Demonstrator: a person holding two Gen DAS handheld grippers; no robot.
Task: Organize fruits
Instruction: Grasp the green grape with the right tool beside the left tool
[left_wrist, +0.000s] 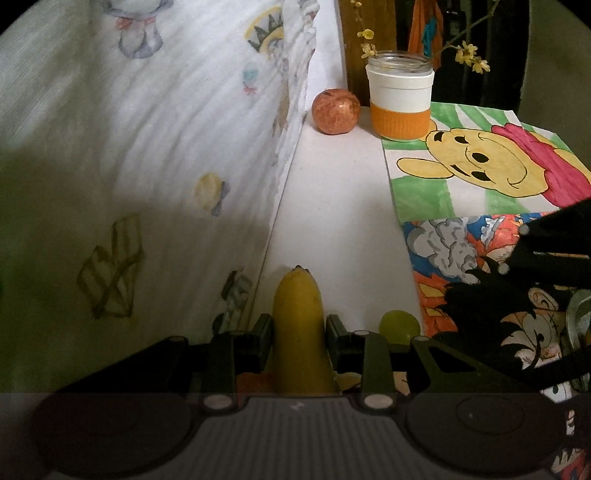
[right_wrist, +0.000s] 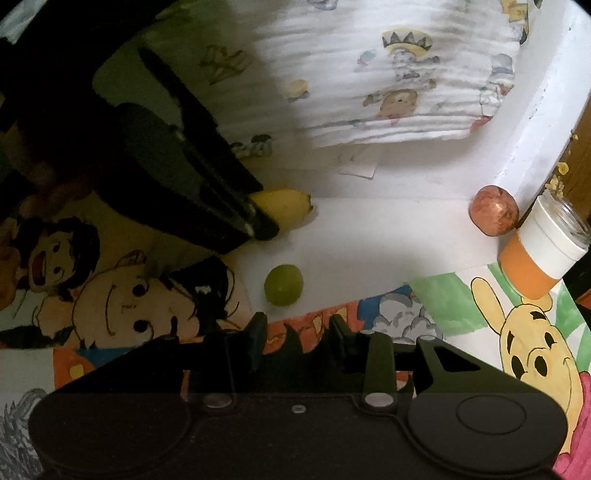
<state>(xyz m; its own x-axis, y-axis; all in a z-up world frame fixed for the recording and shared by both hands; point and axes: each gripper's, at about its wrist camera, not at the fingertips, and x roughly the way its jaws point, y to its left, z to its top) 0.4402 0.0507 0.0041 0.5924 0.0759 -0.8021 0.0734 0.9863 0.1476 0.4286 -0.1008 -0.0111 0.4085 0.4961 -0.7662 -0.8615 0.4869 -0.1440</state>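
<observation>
- Desk (left_wrist: 340, 206): white surface carrying everything; I judge the bare strip between the cloth and the drawings serves as my sorting lane.
- Printed cloth (left_wrist: 147, 147): hangs along the desk's left edge, bounding that lane.
- Coloured drawings (left_wrist: 480, 166): laid flat on the right, no fruit on them.
- Jar (left_wrist: 400, 96): white with orange band, upright at the far end, holding a yellow-flowered twig.
- Left gripper (left_wrist: 298, 332): pinching the banana (left_wrist: 297, 332) near its tip, lengthwise, so I can carry it without rolling.
- Right gripper (right_wrist: 298, 332): empty, jaws slightly apart, hovering just short of the green fruit (right_wrist: 283, 285), presumably next.
- Apple (left_wrist: 335, 110): parked beside the jar, likely the gathering spot.
</observation>
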